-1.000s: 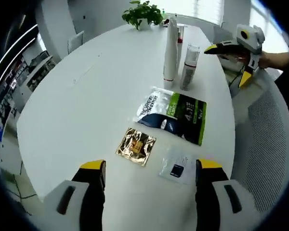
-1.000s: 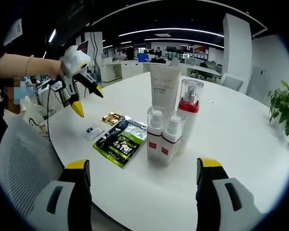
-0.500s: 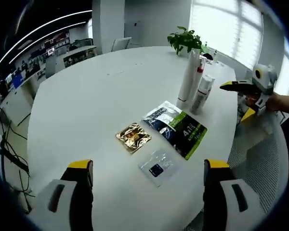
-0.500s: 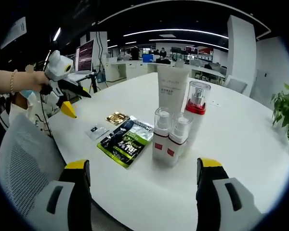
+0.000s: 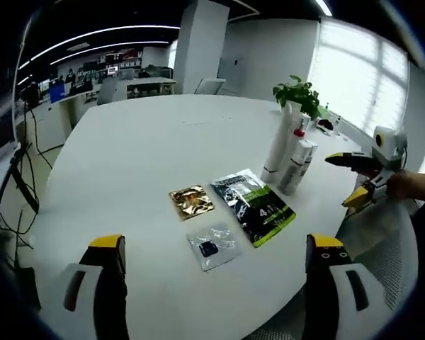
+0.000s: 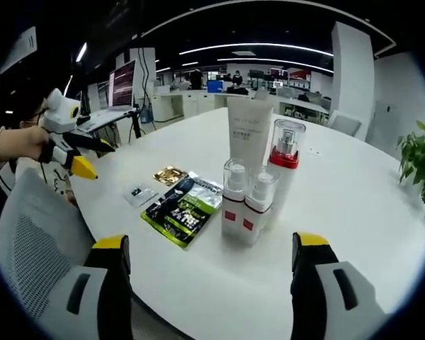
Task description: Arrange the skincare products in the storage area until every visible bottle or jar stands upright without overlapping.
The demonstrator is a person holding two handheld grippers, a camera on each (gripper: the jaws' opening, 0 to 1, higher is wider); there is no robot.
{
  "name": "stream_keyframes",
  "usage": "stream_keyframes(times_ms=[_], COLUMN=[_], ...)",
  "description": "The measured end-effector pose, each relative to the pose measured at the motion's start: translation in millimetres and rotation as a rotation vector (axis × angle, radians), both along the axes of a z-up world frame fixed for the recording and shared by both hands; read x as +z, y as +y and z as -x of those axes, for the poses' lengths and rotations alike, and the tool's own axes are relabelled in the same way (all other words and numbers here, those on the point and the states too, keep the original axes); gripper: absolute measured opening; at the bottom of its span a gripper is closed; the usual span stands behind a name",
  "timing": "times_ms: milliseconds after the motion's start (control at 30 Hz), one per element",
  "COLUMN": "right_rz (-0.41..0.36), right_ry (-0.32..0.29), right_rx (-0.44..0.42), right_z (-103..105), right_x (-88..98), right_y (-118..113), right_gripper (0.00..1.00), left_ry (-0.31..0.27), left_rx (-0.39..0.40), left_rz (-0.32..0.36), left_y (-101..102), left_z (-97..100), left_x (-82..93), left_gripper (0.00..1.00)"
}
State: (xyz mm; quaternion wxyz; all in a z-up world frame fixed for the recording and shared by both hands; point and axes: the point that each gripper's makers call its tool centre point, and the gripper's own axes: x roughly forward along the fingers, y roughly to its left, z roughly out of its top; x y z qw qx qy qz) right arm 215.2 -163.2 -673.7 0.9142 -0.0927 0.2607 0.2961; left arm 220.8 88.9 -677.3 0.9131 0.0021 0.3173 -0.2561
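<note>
Bottles: the white tube (image 6: 249,131), the red-collared pump bottle (image 6: 284,166) and two small spray bottles (image 6: 244,202) are seen upright, touching, at frame centre; grouped for tidy storage, it is judged.
Sachets: the green sachet (image 6: 183,209) is laid flat, left of centre.
Left gripper (image 5: 216,273): jaws wide, nothing held.
Right gripper (image 6: 211,265): jaws wide, nothing held, kept back from the cluster.

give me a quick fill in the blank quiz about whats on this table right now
1. The green and black sachet lies ___ on the white table.
2. The tall white tube stands ___ behind the small bottles.
3. The left gripper has its jaws ___.
4. The sachet nearest the green one is ___ in colour.

Missing words: flat; upright; open; gold
</note>
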Motion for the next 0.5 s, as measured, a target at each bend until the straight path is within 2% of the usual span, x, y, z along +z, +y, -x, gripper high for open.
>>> stream_keyframes(times_ms=[200,333,367,400,467,500], right_rz=[0.001,0.004,0.008,0.01,0.013,0.014], right_ry=[-0.001,-0.002,-0.002,-0.002,-0.002,0.0], right_rx=[-0.006,-0.01,-0.011,-0.012,-0.012,-0.012], right_z=[1.2,1.3,1.1,1.1,1.0,0.8], right_x=[0.4,0.5,0.3,0.1,-0.1,-0.6], right_y=[0.1,-0.6,-1.2,-1.4,-1.6,-1.6], right_gripper=[0.97,0.99,0.99,0.99,0.99,0.99], left_ry=[0.023,0.014,0.018,0.051,0.006,0.007], left_rx=[0.02,0.048,0.053,0.05,0.061,0.062], left_rz=[-0.037,-0.045,-0.05,-0.067,-0.051,-0.049], left_y=[6.5,11.7,13.6,16.6,16.1,16.3], left_z=[10.7,16.4,17.8,20.5,12.1,12.0], left_x=[-12.0,-19.2,-22.3,-26.2,-20.4,-20.5], left_gripper=[0.99,0.99,0.99,0.99,0.99,0.99])
